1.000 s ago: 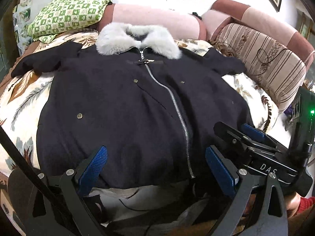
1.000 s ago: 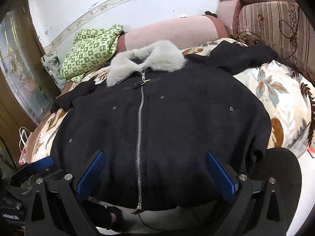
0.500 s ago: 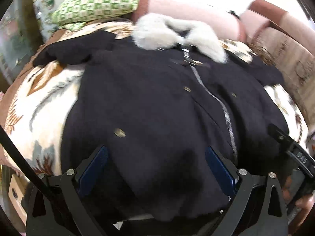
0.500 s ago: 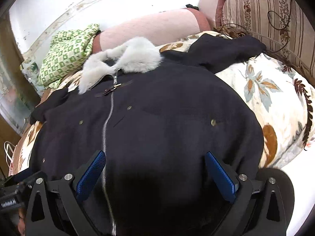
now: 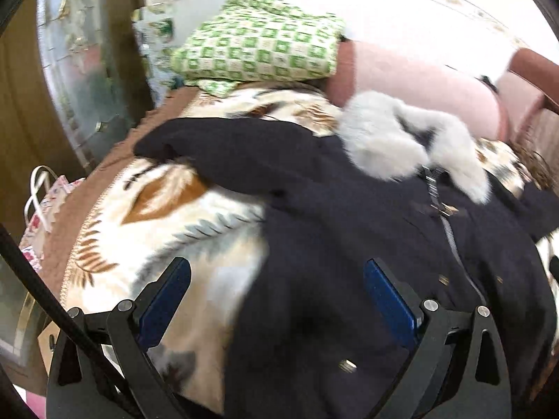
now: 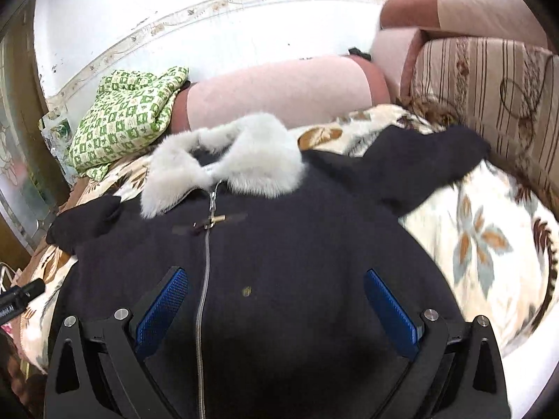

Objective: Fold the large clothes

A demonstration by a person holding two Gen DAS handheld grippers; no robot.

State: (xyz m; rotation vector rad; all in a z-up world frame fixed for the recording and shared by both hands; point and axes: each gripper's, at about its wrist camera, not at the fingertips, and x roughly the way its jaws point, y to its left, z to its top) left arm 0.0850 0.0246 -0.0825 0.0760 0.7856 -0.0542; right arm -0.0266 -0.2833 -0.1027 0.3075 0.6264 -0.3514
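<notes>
Coat (image 6: 297,279): dark zip-up, pale fur collar (image 6: 244,153), lies face up and spread flat on sofa blanket (image 6: 489,244); zipper (image 6: 206,279) closed.
Long axis: collar far, hem near the tools; zipper runs straight away from both cameras.
Sleeves: left sleeve (image 5: 223,153) stretched out toward wooden cabinet side; right sleeve (image 6: 429,164) reaching striped sofa back (image 6: 489,80).
Left tool (image 5: 277,300): jaws wide apart, nothing held; straddles coat's left side edge, one pad over blanket, other over dark fabric. View is motion-blurred.
Right tool (image 6: 276,305): jaws wide apart, nothing held; low over coat body, just right of zipper.
Key relation: left sleeve lies ahead and to the left of left tool, so left hand is nearer to it; right sleeve lies ahead and to the right of right tool.
Step judged: pre-grasp, no fold visible yet; likely sleeves get folded inward across zipper first.
Clutter: green checked cloth (image 6: 125,118) behind collar, apart from coat.
</notes>
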